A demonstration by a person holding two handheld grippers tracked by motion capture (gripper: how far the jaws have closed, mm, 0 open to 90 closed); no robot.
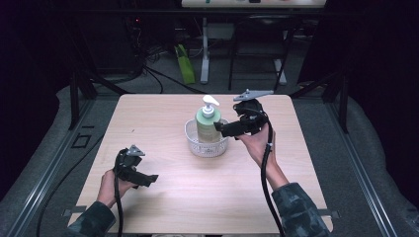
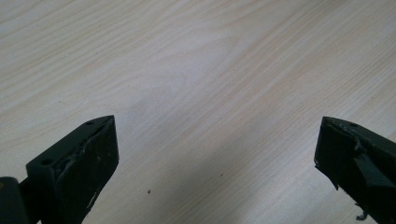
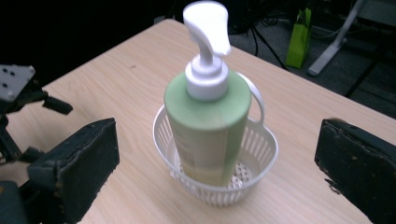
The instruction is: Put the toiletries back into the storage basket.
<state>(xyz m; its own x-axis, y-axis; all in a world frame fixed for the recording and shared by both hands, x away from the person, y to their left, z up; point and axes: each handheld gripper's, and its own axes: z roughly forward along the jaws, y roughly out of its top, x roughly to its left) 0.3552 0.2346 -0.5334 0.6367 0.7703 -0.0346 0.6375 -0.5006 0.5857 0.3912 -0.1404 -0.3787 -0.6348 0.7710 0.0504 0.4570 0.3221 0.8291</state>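
A green pump bottle [image 1: 206, 124] [image 3: 207, 128] with a white pump head stands upright in a small white slotted basket [image 1: 192, 139] [image 3: 262, 158] at the table's middle. My right gripper [image 1: 221, 130] [image 3: 217, 154] is open just right of the bottle, its jaws wide apart and pointing at it without touching. Near the front left of the table my left gripper [image 1: 150, 180] [image 2: 215, 149] is open over bare wood, nothing between its jaws.
The light wooden table [image 1: 163, 113] has bare surface all around the basket. Behind its far edge stand a desk's white legs [image 1: 204, 54], a green bag [image 1: 185, 63] and cables on the floor. Dark frames flank both sides.
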